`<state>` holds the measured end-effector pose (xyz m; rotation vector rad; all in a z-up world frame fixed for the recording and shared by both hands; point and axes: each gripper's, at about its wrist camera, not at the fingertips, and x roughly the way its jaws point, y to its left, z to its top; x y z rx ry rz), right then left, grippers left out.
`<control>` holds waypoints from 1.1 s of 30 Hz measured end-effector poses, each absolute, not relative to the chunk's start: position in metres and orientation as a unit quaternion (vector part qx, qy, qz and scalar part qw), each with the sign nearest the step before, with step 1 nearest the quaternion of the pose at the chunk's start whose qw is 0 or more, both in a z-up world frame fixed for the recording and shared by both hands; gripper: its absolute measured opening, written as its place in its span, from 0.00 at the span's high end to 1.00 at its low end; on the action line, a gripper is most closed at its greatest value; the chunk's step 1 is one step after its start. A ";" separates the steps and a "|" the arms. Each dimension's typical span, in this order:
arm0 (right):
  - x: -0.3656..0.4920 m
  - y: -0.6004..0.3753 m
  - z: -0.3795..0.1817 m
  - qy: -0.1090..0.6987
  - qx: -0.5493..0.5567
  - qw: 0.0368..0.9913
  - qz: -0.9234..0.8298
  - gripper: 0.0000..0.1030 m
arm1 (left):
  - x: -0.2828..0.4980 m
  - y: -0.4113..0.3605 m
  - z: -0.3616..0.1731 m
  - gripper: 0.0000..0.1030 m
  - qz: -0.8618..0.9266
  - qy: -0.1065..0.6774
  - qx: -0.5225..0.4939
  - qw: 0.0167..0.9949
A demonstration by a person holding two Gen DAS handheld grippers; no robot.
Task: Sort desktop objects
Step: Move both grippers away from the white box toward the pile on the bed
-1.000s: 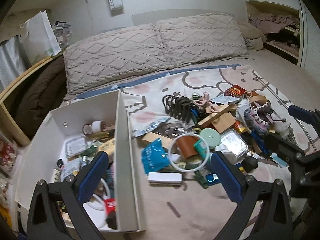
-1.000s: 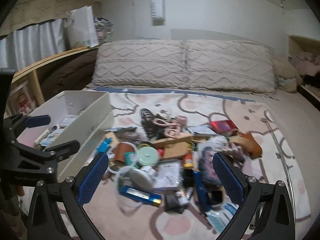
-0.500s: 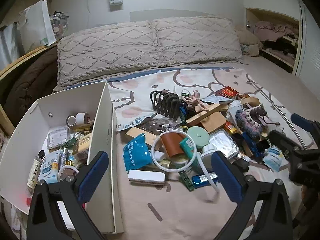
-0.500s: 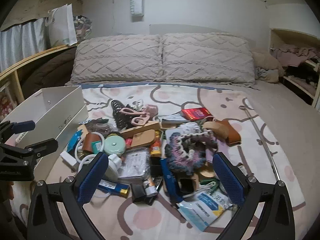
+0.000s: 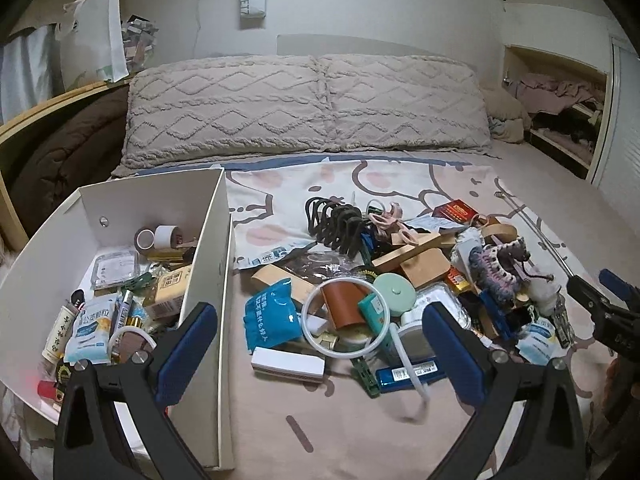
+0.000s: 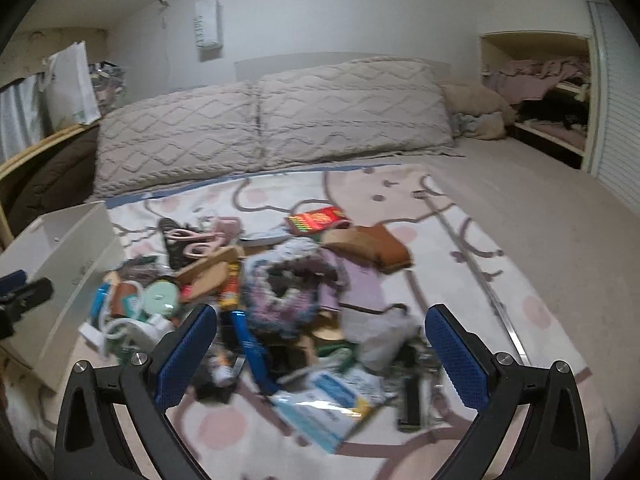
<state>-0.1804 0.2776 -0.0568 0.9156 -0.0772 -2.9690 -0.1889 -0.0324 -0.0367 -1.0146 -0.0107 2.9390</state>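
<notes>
Both the left gripper (image 5: 320,356) and the right gripper (image 6: 320,356) have swung rightward since a second ago, jaws wide apart, holding nothing. Beyond them the jumbled pile of small desktop objects (image 5: 400,280) sprawls on the pink patterned bedspread (image 6: 460,216), beside the half-filled white cardboard box (image 5: 208,264).

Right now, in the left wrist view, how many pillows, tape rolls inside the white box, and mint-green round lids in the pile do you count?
Pillows: 2
Tape rolls in the white box: 2
Mint-green round lids: 1
Total: 5
</notes>
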 end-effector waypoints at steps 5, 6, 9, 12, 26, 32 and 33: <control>-0.180 0.301 -0.060 -0.043 0.296 -0.002 -0.954 0.00 | -0.184 -0.030 -0.035 0.00 0.953 -0.002 -0.302 0.027; -0.179 0.303 -0.061 -0.044 0.298 -0.004 -0.954 0.00 | -0.183 -0.028 -0.036 0.00 0.954 0.002 -0.300 0.030; -0.175 0.308 -0.064 -0.047 0.296 -0.001 -0.954 0.00 | -0.184 -0.021 -0.042 0.00 0.950 0.009 -0.309 0.046; -0.172 0.311 -0.069 -0.058 0.295 0.014 -0.954 0.00 | -0.186 -0.013 -0.050 0.00 0.945 0.008 -0.322 0.060; -0.169 0.290 -0.106 -0.049 0.345 0.047 -0.936 0.00 | -0.197 0.018 -0.100 0.61 0.903 -0.005 -0.407 0.140; -0.165 0.302 -0.114 -0.075 0.358 0.043 -0.930 0.00 | -0.204 0.013 -0.119 0.86 0.884 -0.045 -0.438 0.154; -0.164 0.305 -0.115 -0.080 0.358 0.041 -0.929 0.00 | -0.204 0.012 -0.119 0.87 0.885 -0.050 -0.437 0.156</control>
